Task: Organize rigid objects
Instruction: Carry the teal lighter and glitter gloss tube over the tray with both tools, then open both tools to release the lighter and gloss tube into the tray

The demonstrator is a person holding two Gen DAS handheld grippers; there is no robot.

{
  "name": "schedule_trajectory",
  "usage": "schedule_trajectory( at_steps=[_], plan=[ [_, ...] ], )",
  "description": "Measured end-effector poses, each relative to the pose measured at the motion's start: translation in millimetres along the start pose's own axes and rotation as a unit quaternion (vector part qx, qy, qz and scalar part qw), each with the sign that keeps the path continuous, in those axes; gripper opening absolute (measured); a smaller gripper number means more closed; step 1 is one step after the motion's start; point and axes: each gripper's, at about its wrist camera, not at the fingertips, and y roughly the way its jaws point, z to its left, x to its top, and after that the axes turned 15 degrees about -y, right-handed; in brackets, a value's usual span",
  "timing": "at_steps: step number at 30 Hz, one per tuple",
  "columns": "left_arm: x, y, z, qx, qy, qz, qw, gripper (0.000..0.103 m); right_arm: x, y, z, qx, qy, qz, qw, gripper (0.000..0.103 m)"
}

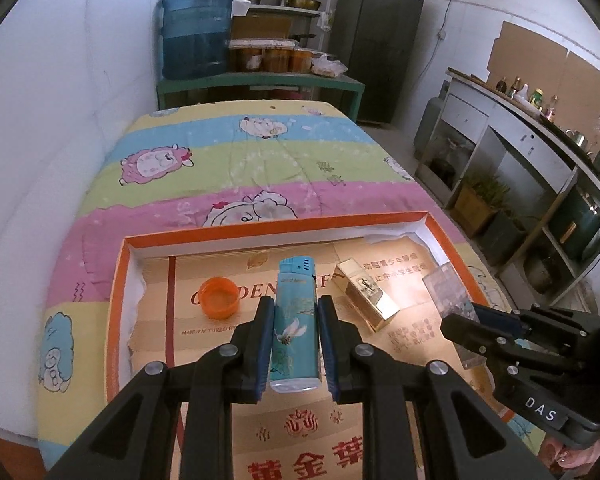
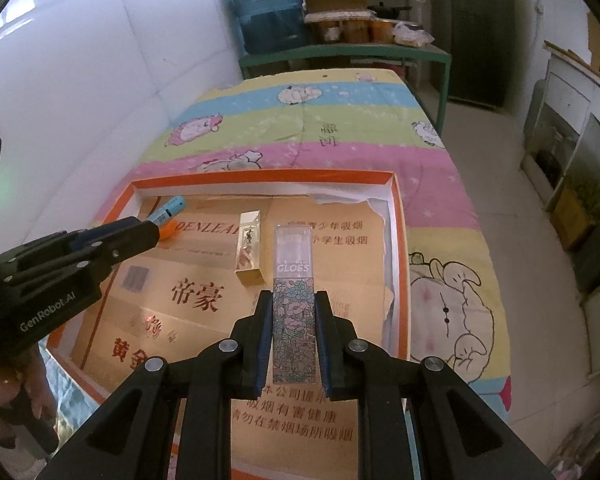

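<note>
The left gripper (image 1: 292, 312) has its black fingers with blue ribbed pads (image 1: 265, 340) clamped on a teal lighter (image 1: 294, 320), a smooth glossy slab printed with a white bird and foliage, its cap pointing away over the tray (image 1: 276, 224). The right gripper (image 2: 294, 320) is pressed shut around a clear rectangular tube (image 2: 293, 300) patterned with blue and pink flowers and lettered "GLOSS", also held above the tray. The left tool's body reads "GenRobot.AI"; the right one's reads "DAS".

The tray is a shallow orange-rimmed box with white walls, lined with tan cardboard printed in red Chinese characters and "GOLDENLEAF", partly hidden. On that lining, left of the lighter, lies a round orange plastic cap (image 1: 220, 297); right of the lighter lies a shiny gold rectangular box (image 1: 366, 294). The tray sits on a soft quilt (image 1: 228, 152) striped pink, green, blue and yellow with cartoon sheep.
</note>
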Motion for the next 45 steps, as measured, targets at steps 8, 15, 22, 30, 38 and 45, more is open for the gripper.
schedule_trajectory(
  at_steps=[8,15,22,30,38,45],
  plan=[
    [1,17,1,0.007,0.000,0.015,0.9999,0.023,3,11,-2,0.000,-0.001,0.007,1.000,0.020],
    [0,32,1,0.011,0.001,0.031,0.9995,0.023,4,19,-4,0.003,-0.001,0.014,1.000,0.020],
    [-2,42,3,0.012,-0.002,0.044,0.9989,0.023,2,26,-7,0.005,0.000,0.021,1.000,0.020],
    [-3,51,6,0.008,-0.011,0.065,0.9978,0.023,2,34,-7,0.008,-0.002,0.031,0.999,0.020],
    [-2,51,9,-0.003,-0.018,0.073,0.9972,0.023,1,39,-6,0.005,-0.010,0.040,0.999,0.020],
    [-2,50,9,0.000,-0.018,0.071,0.9974,0.038,1,39,-4,0.003,-0.010,0.040,0.999,0.023]
  ],
)
